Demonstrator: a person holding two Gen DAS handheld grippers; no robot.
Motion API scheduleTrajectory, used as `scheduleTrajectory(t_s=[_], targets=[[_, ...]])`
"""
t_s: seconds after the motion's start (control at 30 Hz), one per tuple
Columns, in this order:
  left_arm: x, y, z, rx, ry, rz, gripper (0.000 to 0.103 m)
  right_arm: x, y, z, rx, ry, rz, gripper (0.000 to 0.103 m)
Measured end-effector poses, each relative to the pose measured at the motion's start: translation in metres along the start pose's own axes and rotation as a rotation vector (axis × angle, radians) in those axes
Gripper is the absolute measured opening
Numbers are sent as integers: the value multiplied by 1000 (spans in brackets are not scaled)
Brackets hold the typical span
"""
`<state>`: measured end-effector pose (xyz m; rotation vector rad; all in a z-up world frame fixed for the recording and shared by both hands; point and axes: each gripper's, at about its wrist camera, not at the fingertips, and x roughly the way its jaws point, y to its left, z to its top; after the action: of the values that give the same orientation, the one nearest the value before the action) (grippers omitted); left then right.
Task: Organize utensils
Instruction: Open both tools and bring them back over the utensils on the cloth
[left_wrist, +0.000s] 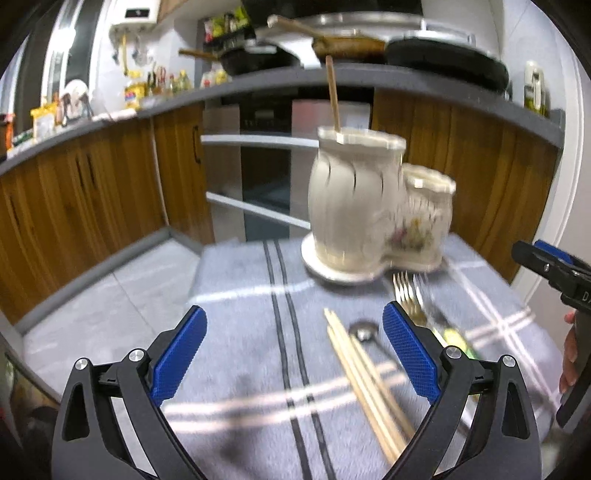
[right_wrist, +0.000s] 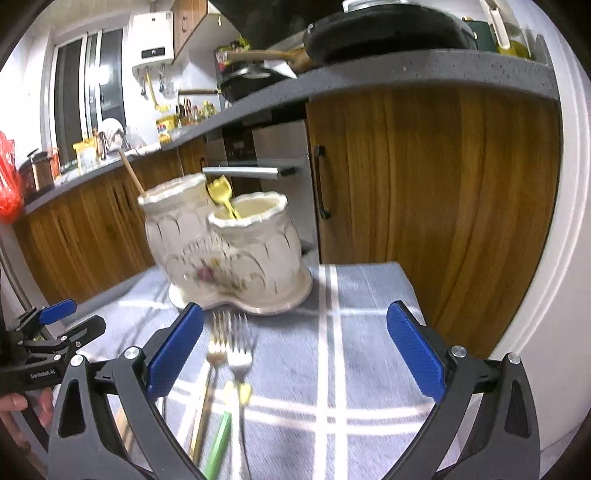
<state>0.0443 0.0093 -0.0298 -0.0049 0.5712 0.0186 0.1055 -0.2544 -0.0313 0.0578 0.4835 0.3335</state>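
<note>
**Two utensils in the holder, the rest not yet sorted**

Your left hand-held gripper (left_wrist: 294, 354) is spread wide and holds nothing; the bundle of chopsticks (left_wrist: 364, 384) lies on the grey striped cloth (left_wrist: 236, 350) between its jaws, toward the right pad, untouched. A small spoon (left_wrist: 364, 330) rests just beside them at their 1 o'clock. At 12 o'clock stands the ceramic holder (left_wrist: 354, 206), one chopstick (left_wrist: 333, 94) already upright in its taller pot.

Your right hand-held gripper (right_wrist: 294, 350) is likewise fully spread and empty. Two forks (right_wrist: 229, 350) lie on the desk near its left pad, tines toward the holder, with a green-handled piece (right_wrist: 219, 441) at their 6 o'clock. A gold spoon (right_wrist: 221, 195) already sits in the shorter pot at 11 o'clock.

By my reading, you are early in the job: chopsticks, forks, spoon and the green piece all remain.
</note>
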Motion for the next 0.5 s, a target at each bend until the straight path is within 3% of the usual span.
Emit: scheduleTrajectory(t_s=[0.1,0.2,0.33,0.5], targets=[[6,-2,-8,37,61,26,95,4,-1,-4,-9,28,0,98],[14,-2,-12,35,140,6,92,6,-1,-4,-19,26,-5,98],[25,-9,-21,78,224,-24,78,10,0,-4,-27,32,1,98],[26,-11,-24,88,258,-52,62,14,2,-5,-45,42,-4,98]])
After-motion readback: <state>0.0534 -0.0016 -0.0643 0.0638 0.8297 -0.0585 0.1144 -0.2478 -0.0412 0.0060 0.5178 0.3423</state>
